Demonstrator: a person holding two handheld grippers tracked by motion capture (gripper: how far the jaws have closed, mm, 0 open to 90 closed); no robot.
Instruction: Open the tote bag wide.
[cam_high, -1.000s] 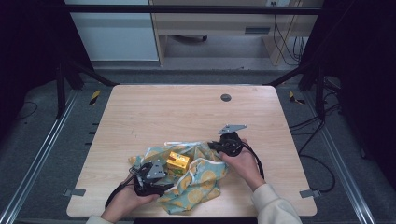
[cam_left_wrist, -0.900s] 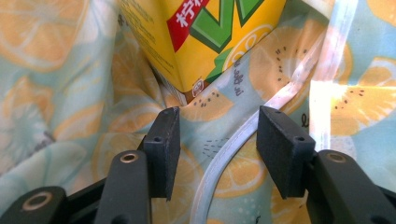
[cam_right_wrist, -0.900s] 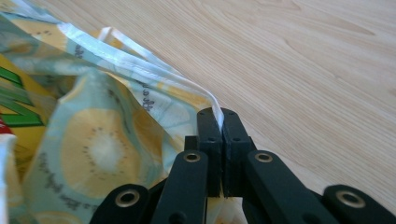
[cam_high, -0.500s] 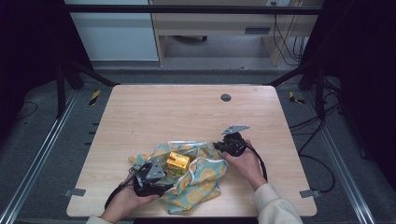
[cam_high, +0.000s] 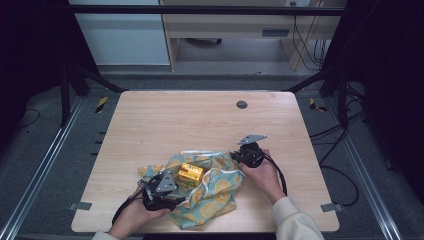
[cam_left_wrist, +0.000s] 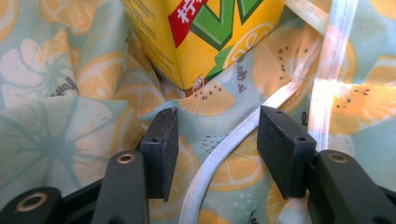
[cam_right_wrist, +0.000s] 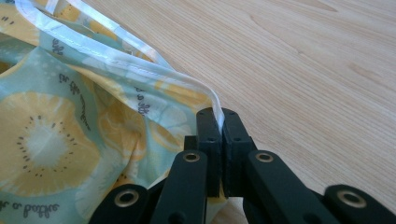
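Left gripper (cam_left_wrist: 212, 149) low at near edge, jaws spread over fruit-print cloth (cam_high: 210, 192), juice carton (cam_high: 190, 173) just beyond. Right gripper (cam_right_wrist: 219, 128) at cloth's right side, clamped tight on white hem (cam_right_wrist: 140, 65). Both forearms flat on table (cam_high: 200, 120).

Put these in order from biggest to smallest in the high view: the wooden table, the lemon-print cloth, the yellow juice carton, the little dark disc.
1. Light wooden table
2. Lemon-print fabric cloth
3. Yellow juice carton
4. Small dark round disc, though it sits farther away.
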